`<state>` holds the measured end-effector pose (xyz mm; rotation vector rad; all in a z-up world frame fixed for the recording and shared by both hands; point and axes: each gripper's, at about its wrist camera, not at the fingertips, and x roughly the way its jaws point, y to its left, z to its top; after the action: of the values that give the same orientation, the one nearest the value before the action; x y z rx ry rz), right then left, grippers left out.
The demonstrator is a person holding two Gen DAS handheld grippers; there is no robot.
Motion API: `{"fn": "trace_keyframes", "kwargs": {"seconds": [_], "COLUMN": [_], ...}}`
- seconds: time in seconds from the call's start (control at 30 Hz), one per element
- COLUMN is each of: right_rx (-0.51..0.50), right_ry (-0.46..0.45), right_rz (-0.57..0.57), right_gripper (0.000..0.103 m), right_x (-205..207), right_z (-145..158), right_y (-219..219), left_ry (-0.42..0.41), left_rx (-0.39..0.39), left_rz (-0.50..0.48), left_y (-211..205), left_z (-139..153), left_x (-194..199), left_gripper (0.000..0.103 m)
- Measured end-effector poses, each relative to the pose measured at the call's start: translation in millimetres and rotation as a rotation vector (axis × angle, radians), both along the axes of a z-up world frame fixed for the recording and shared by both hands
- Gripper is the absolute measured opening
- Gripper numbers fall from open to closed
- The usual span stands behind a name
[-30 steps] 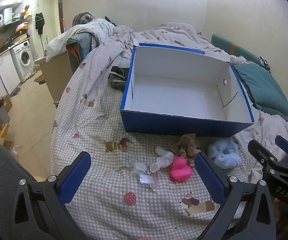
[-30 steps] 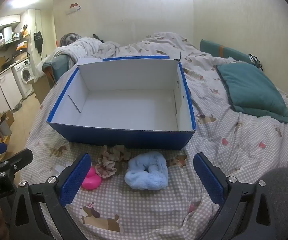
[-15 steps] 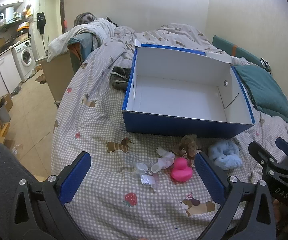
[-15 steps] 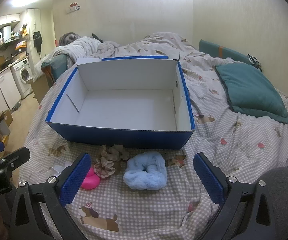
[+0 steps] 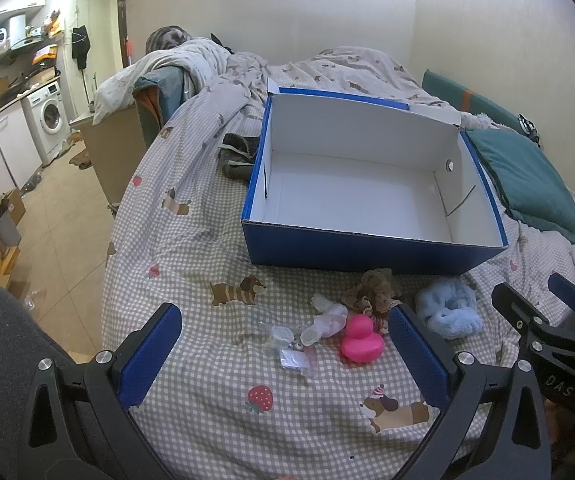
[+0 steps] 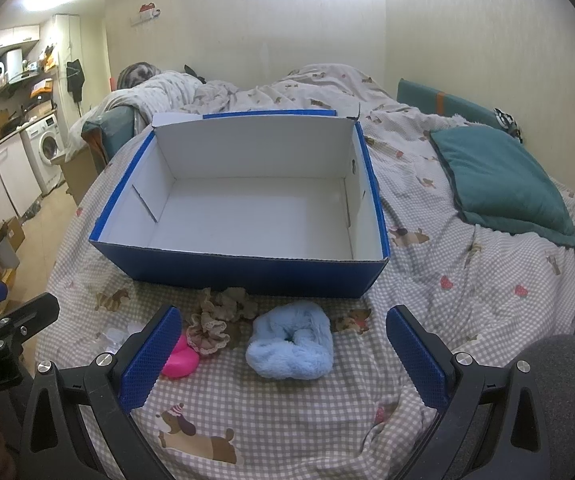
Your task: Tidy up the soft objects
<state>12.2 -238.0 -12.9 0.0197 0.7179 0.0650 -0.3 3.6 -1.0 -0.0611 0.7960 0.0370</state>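
An empty blue box with white inside stands on the checked bedspread. In front of it lie a fluffy light-blue scrunchie, a brown lace scrunchie, a pink rubber duck and small clear and white bits. My left gripper is open and empty, held above the bed short of the small bits. My right gripper is open and empty, just short of the blue scrunchie.
A teal pillow lies right of the box. A dark garment lies at the box's left. Bunched bedding is piled behind. The bed edge drops to a tiled floor on the left, with a washing machine.
Both grippers have pulled back and up a little; the box and objects sit slightly farther off. Nothing on the bed has moved.
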Motion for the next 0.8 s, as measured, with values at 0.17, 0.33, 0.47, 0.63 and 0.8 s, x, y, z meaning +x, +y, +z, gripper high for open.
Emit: {"fn": "trace_keyframes", "kwargs": {"seconds": [0.17,0.33,0.47,0.63,0.8], "right_rx": [0.001,-0.002,0.0,-0.002,-0.003], "right_ry": [0.002,0.001,0.001,0.001,0.001], "right_rz": [-0.003,-0.001,-0.002,-0.001,-0.001], "right_gripper": [0.103,0.103,0.103,0.103,0.103], "right_x": [0.0,0.1,-0.4,0.0,-0.1], "right_z": [-0.1,-0.1,-0.3,0.0,0.1], "right_y": [-0.3,0.2,-2.8,-0.8,-0.9], "left_ry": [0.002,0.001,0.001,0.001,0.002], "left_rx": [0.0,0.001,0.001,0.002,0.002], "left_rz": [0.0,0.0,0.0,0.001,0.0], "left_y": [0.2,0.3,-0.1,-0.4,-0.6], "left_z": [0.0,-0.5,-0.2,0.1,0.1], "left_x": [0.1,0.0,0.1,0.1,0.2], "left_gripper": [0.103,0.103,0.103,0.103,0.103]}}
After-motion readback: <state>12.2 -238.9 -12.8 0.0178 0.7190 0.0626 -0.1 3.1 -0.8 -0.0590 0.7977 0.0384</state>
